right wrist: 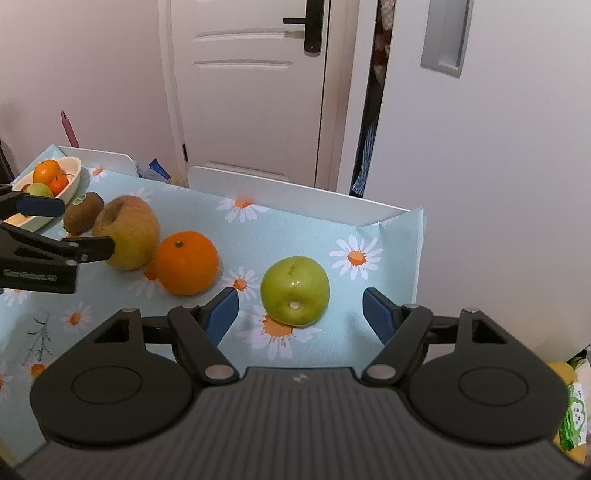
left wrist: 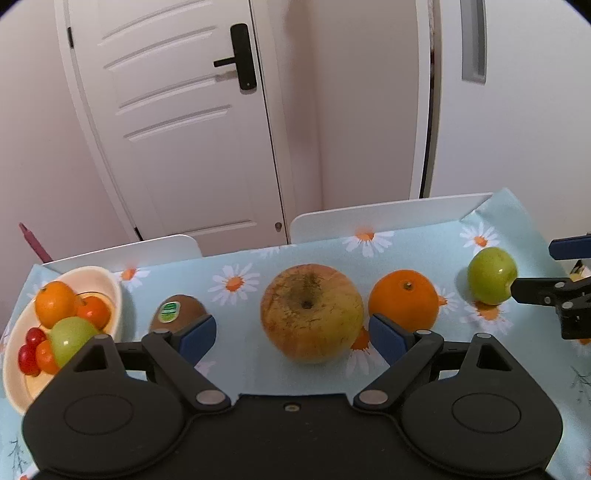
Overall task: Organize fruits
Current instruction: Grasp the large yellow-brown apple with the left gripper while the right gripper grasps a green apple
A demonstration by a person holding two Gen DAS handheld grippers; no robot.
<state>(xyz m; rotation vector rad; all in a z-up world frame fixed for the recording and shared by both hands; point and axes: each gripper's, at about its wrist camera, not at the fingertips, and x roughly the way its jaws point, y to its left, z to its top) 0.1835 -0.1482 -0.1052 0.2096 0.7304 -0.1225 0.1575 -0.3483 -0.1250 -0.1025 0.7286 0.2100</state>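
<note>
Setting: a home, most likely a dining corner.

- White panelled interior door [left wrist: 177, 122] with black lever handle and lock plate [left wrist: 242, 57], set in a plain off-white wall.
- White sliding door with a recessed grey pull [right wrist: 443, 35] stands slightly ajar; patterned cloth shows in the gap, so probably a wardrobe or closet.
- Table under a pale blue cloth printed with white-and-orange daisies [right wrist: 314, 229].
- Two white chair backs [left wrist: 388, 214] pushed against the table's far edge.
- Cream oval ceramic bowl [left wrist: 110, 284] of mixed fruit on the table, with loose fruit beside it.
</note>
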